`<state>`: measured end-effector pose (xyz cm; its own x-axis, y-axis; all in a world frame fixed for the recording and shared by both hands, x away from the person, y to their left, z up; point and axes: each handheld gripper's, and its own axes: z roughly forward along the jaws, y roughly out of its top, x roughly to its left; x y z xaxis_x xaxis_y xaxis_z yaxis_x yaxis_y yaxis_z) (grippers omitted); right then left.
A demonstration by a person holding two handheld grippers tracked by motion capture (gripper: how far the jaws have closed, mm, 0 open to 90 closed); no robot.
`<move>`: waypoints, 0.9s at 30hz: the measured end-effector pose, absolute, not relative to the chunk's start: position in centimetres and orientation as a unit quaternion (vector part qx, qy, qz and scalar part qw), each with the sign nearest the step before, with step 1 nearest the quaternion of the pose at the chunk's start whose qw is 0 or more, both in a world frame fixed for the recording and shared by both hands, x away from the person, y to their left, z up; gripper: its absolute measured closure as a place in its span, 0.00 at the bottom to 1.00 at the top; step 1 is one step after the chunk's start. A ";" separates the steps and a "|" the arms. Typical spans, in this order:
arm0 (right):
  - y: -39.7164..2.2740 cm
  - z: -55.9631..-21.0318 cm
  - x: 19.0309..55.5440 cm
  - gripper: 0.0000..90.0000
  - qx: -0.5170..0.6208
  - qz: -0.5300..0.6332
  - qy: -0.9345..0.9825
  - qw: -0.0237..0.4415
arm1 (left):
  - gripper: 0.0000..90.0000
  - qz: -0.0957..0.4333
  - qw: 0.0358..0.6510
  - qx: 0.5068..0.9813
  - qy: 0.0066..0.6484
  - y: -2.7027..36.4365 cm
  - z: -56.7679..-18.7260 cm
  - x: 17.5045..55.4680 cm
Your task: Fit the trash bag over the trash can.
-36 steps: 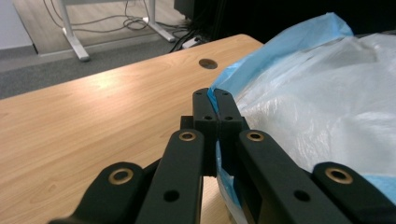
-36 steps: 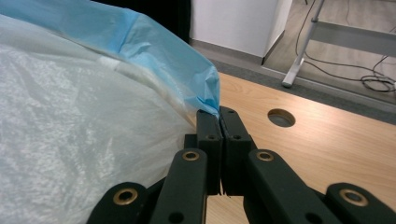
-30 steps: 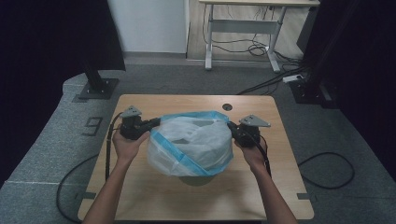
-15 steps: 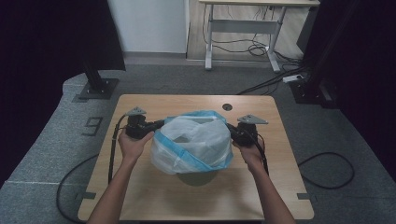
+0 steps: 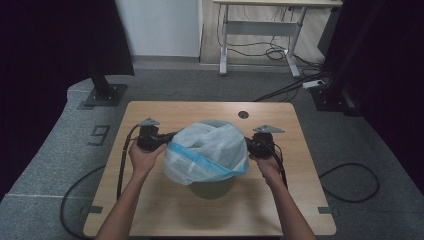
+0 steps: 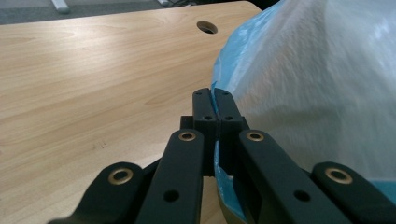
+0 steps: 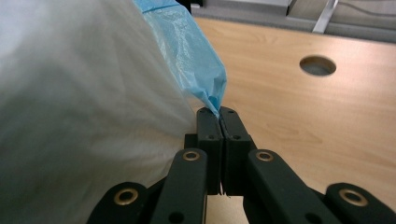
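Both hands are reaching in from the near edge. Left claw (image 5: 159, 139) is pinching the blue rim of the white bag (image 5: 210, 150), jaws fully closed; right claw (image 5: 248, 145) is doing likewise opposite. Bag is hanging stretched over a grey bin (image 5: 212, 186) mid-bench (image 5: 150, 210).

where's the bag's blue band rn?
High view: the blue band runs along the bag's near edge at table centre, over a grey-green bin. The left tongs and right tongs each pinch it.
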<state>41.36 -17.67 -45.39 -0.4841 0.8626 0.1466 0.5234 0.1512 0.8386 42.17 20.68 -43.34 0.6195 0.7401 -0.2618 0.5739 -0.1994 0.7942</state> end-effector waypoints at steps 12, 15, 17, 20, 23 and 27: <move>-18.9 -46.4 40.0 0.75 0.483 0.452 0.720 0.212 | 1.00 0.087 0.465 0.770 0.427 21.4 -43.7 41.5; -20.0 -45.2 39.2 0.65 0.487 0.476 0.695 0.231 | 1.00 0.087 0.465 0.771 0.426 21.6 -43.7 41.5; -20.9 -44.4 38.5 0.59 0.491 0.490 0.679 0.242 | 1.00 0.088 0.465 0.770 0.427 21.6 -43.6 41.4; -22.3 -43.5 37.5 0.54 0.495 0.507 0.661 0.246 | 1.00 0.092 0.467 0.769 0.426 21.7 -43.5 41.3; -23.3 -42.6 36.3 0.54 0.484 0.521 0.658 0.247 | 1.00 0.095 0.469 0.769 0.424 21.8 -43.4 41.3; -23.4 -41.5 34.2 0.52 0.433 0.536 0.680 0.252 | 1.00 0.096 0.472 0.767 0.424 22.0 -43.3 41.2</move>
<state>34.22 -23.43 -41.46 -0.4984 0.8584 0.1212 0.3177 0.0508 0.9468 41.24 21.96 -43.31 0.6224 0.7408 -0.2527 0.5597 -0.1956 0.8053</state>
